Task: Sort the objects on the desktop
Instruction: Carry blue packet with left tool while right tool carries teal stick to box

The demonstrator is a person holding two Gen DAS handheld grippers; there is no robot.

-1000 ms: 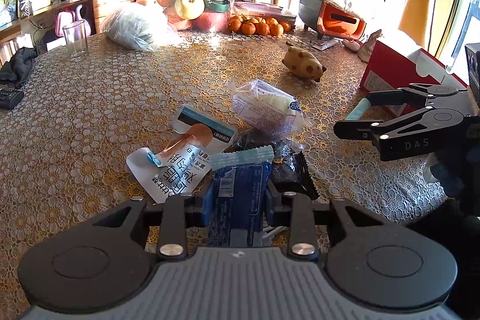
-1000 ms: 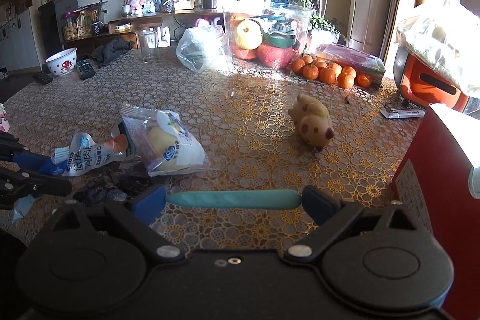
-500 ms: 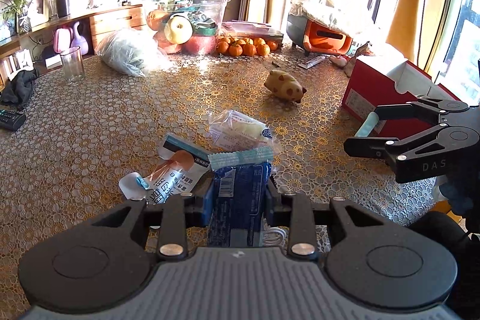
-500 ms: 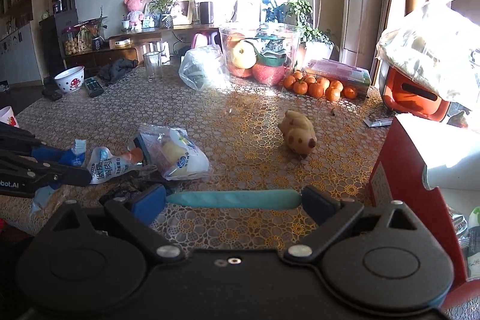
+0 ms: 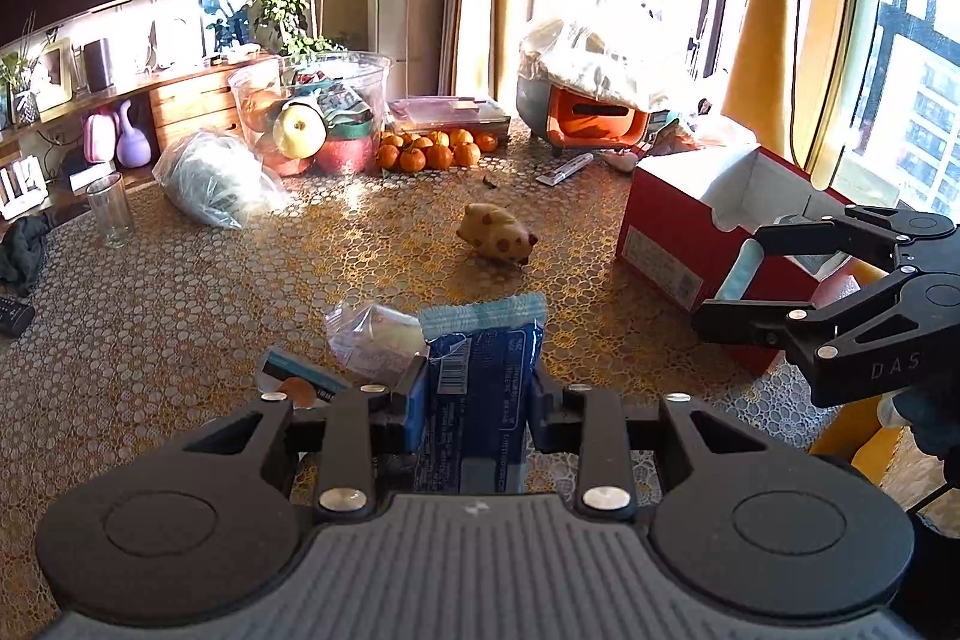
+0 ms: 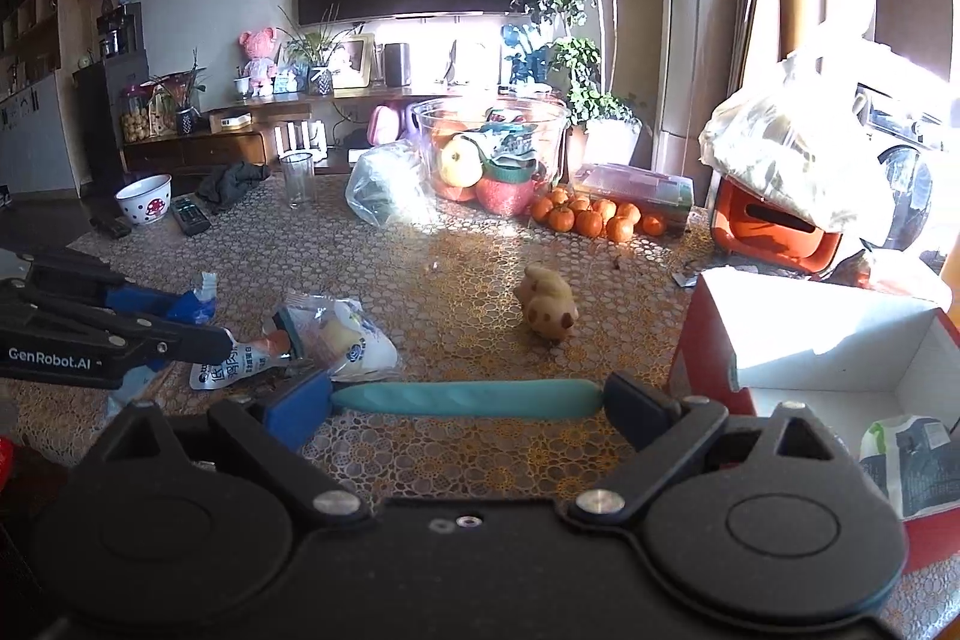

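My left gripper [image 5: 477,388] is shut on a blue snack packet [image 5: 477,370], lifted above the table. In the right wrist view the same gripper [image 6: 198,322] comes in from the left with the packet's pale end [image 6: 207,289] showing. My right gripper [image 6: 465,400] is shut on a long teal flat packet [image 6: 465,398] held crosswise; the left wrist view shows it [image 5: 729,289] beside the open red box [image 5: 690,232]. On the table lie a clear bag with a bun [image 6: 342,337], a white pouch [image 6: 234,370] and a spotted pig toy [image 6: 549,310].
The red box [image 6: 840,358] at the right holds a green-and-white packet [image 6: 906,460]. At the far side stand a clear fruit bowl [image 5: 312,118], tangerines [image 5: 432,151], a plastic bag [image 5: 216,184], a glass [image 5: 111,214] and an orange appliance [image 5: 588,118]. Remotes [image 6: 189,217] lie far left.
Both grippers have risen and drawn back from the table, each keeping its packet. The loose packets on the table now sit lower and farther off, and more of the red box shows.
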